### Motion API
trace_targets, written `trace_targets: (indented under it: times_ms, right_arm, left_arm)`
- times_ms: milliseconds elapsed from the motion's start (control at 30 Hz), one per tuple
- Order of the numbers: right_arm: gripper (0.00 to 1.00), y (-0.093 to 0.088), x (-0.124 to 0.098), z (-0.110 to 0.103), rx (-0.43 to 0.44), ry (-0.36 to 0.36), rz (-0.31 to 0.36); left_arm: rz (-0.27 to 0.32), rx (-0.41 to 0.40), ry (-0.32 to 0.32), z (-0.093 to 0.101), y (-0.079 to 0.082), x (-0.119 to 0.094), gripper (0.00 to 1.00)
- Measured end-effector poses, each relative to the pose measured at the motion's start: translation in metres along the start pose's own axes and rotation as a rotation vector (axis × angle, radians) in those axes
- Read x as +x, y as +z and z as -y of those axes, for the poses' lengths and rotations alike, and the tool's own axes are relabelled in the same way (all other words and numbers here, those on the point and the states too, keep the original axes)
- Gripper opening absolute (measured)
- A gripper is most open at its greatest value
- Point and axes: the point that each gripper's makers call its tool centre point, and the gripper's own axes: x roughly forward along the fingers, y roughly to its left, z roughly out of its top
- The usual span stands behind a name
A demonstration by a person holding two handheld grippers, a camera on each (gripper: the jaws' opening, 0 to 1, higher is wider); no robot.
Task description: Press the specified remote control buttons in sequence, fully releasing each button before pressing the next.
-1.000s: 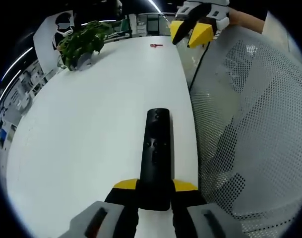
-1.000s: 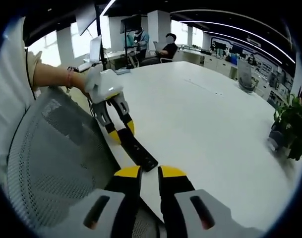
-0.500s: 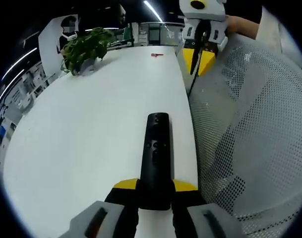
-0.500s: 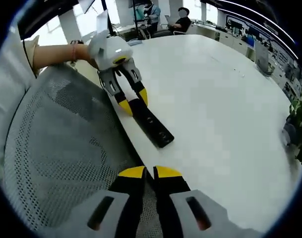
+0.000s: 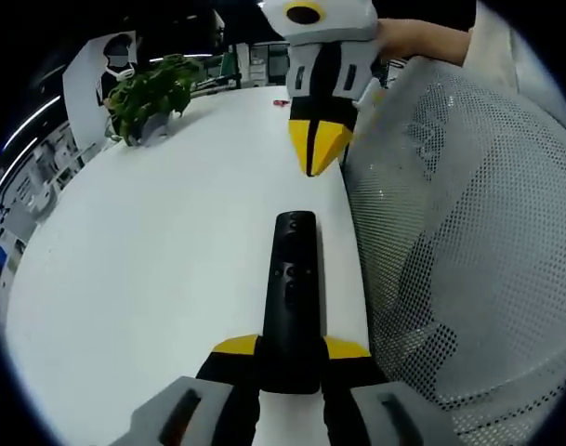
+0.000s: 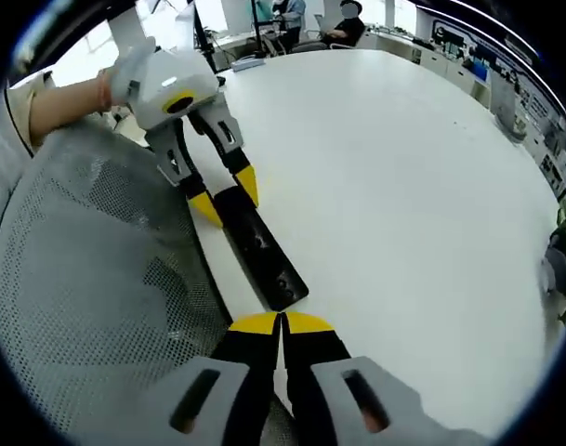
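A long black remote control [image 5: 291,288] lies on the white table [image 5: 162,242] near its right edge. My left gripper [image 5: 292,351] is shut on the remote's near end, its yellow tips on either side. In the right gripper view the same remote [image 6: 259,251] runs between the two grippers, with the left gripper [image 6: 225,191] clamped on its far end. My right gripper [image 6: 281,324] is shut, jaws pressed together with nothing between them, tips just short of the remote's near end. In the left gripper view it [image 5: 320,149] hangs point-down above the remote's far end.
A grey mesh chair back [image 5: 459,251] crowds the table edge beside the remote, and it [image 6: 87,279] fills the left of the right gripper view. A potted plant [image 5: 151,88] stands at the far left of the table. People sit at a far desk [image 6: 306,19].
My right gripper has closed its small gap and moved from over the chair toward the table, ending close above the remote's free end. The left gripper still holds the remote.
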Motion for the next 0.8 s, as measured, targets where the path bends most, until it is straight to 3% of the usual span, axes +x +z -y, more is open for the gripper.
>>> trace_targets:
  times_ms: [500,533,700,800]
  right_arm:
    - [0.0,0.004,0.027,-0.004,-0.064,0.022,-0.02]
    - [0.0,-0.001,0.028,-0.003,-0.075,0.015,-0.043]
    - [0.0,0.002,0.026,-0.002,-0.04,0.012,-0.019]
    - [0.0,0.002,0.026,0.004,-0.073,-0.026,-0.028]
  left_arm:
    - [-0.006,0.0,-0.003,-0.001,-0.002,0.002,0.24]
    - [-0.006,0.0,-0.003,-0.001,-0.002,0.002,0.24]
    - [-0.006,0.0,-0.003,-0.001,-0.002,0.002,0.24]
    - [-0.006,-0.001,-0.003,-0.001,-0.002,0.001,0.24]
